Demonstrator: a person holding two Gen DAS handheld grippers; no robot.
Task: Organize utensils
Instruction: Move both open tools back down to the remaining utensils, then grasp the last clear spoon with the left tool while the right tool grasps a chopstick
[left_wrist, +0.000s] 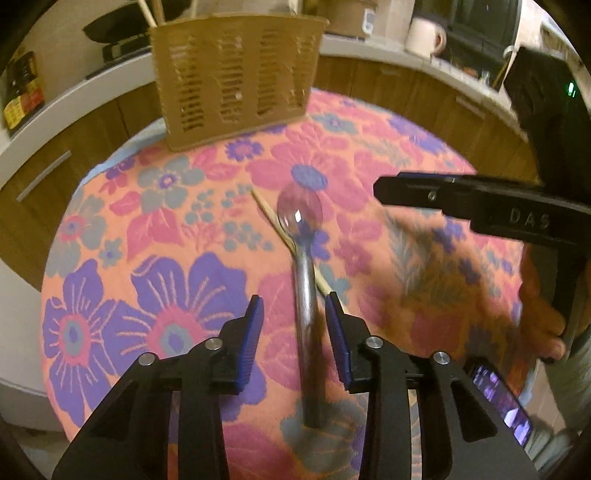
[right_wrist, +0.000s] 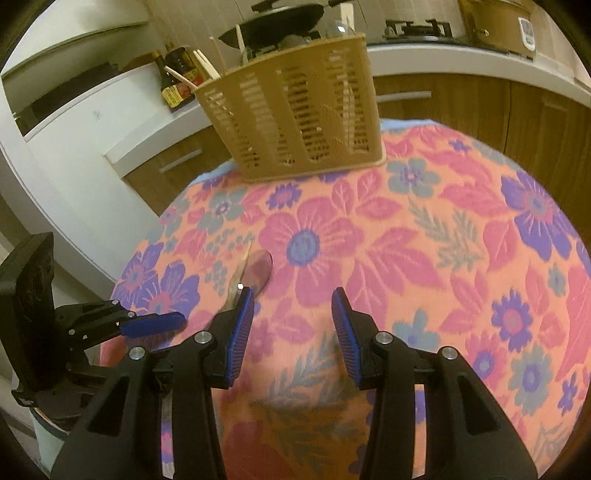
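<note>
A metal spoon (left_wrist: 304, 266) lies on the flowered tablecloth with its bowl pointing away from me; a wooden chopstick (left_wrist: 284, 236) lies crossed under it. My left gripper (left_wrist: 293, 314) is open, its blue pads either side of the spoon's handle, above it. The spoon (right_wrist: 258, 271) also shows in the right wrist view, left of my right gripper (right_wrist: 291, 306), which is open and empty over the cloth. A tan slotted utensil basket (left_wrist: 236, 77) stands at the table's far edge and holds chopsticks (right_wrist: 184, 79); it also shows in the right wrist view (right_wrist: 291, 110).
The round table (right_wrist: 424, 258) is covered by an orange, pink and purple flowered cloth. The right gripper's body (left_wrist: 480, 206) and a hand reach in from the right. A white counter with sauce bottles (right_wrist: 177, 79), a pan and a white jug (left_wrist: 424, 35) runs behind.
</note>
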